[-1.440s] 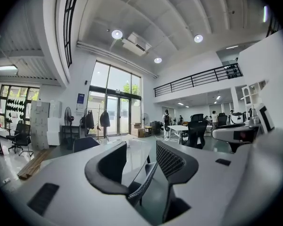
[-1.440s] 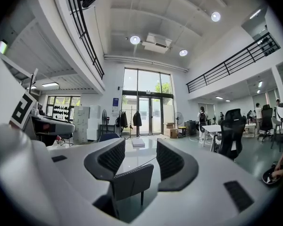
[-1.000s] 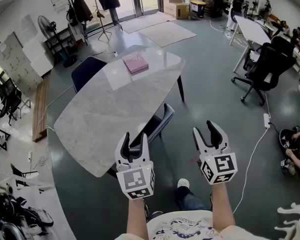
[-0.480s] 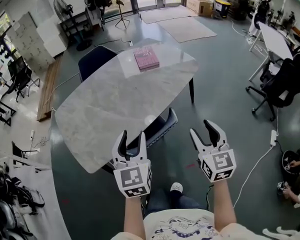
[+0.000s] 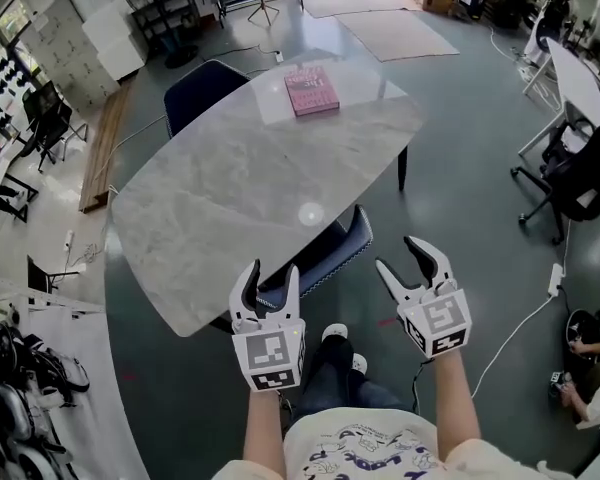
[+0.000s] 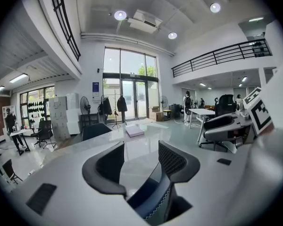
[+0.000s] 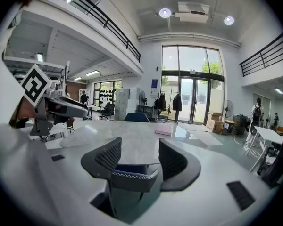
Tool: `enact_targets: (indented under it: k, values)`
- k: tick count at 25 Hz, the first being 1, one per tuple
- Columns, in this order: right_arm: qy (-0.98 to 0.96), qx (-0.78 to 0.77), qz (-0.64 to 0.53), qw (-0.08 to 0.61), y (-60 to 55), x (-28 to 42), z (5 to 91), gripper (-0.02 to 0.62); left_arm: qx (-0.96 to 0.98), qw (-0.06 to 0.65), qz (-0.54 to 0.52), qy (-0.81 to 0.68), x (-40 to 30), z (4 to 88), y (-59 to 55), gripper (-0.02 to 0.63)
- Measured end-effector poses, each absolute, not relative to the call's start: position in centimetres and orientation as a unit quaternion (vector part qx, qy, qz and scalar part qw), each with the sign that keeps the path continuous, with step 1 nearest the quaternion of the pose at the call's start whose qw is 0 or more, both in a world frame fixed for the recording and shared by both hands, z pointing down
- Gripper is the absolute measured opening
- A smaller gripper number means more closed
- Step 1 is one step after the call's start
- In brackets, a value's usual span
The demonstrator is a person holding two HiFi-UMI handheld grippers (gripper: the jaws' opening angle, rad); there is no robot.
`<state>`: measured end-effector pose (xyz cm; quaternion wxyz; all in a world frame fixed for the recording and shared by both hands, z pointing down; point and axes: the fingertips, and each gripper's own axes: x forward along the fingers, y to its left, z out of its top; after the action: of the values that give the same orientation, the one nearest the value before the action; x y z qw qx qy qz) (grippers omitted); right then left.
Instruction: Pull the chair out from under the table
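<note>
A dark blue chair [image 5: 332, 253] is tucked under the near edge of the oval marble table [image 5: 230, 198]. My left gripper [image 5: 270, 273] hovers at the left end of the chair's backrest, its jaws opening. In the left gripper view the backrest [image 6: 153, 197] shows between and below the jaws of the left gripper [image 6: 141, 161], with no pad pressing on it. My right gripper [image 5: 405, 258] is just right of the chair, its jaws also opening. In the right gripper view the backrest [image 7: 132, 178] lies just beyond the right gripper [image 7: 140, 161], apart from it.
A pink book [image 5: 311, 90] lies on the table's far part. A second blue chair [image 5: 205, 83] stands at the far side. A black office chair [image 5: 580, 183] and a white desk [image 5: 580, 78] are at the right. A white cable [image 5: 510, 328] runs over the floor.
Both grippers have come down and forward toward the chair's backrest, and their jaws stand wider. The table and chair now sit closer in the head view.
</note>
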<state>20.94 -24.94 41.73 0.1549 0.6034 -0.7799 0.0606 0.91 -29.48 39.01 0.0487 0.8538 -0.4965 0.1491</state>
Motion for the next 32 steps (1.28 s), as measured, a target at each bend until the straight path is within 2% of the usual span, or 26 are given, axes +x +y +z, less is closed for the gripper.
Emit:
enact_targets:
  k: [8,21,32]
  values:
    - [-0.811,0.522,0.068,0.257,-27.7,18.6,47.3,0.270,0.869,0.069,0.212,-0.441,2.1,43.9,-30.5,0.253]
    - [-0.831,0.428,0.071,0.349,-29.9,15.7,54.7,0.279,0.869,0.112,0.309,-0.369,2.7,52.6,-30.1,0.276]
    - [-0.830,0.345,0.024,0.438,-30.7,14.3,58.9,0.299,0.862,0.111,0.397,-0.297,3.3,58.2,-29.1,0.296]
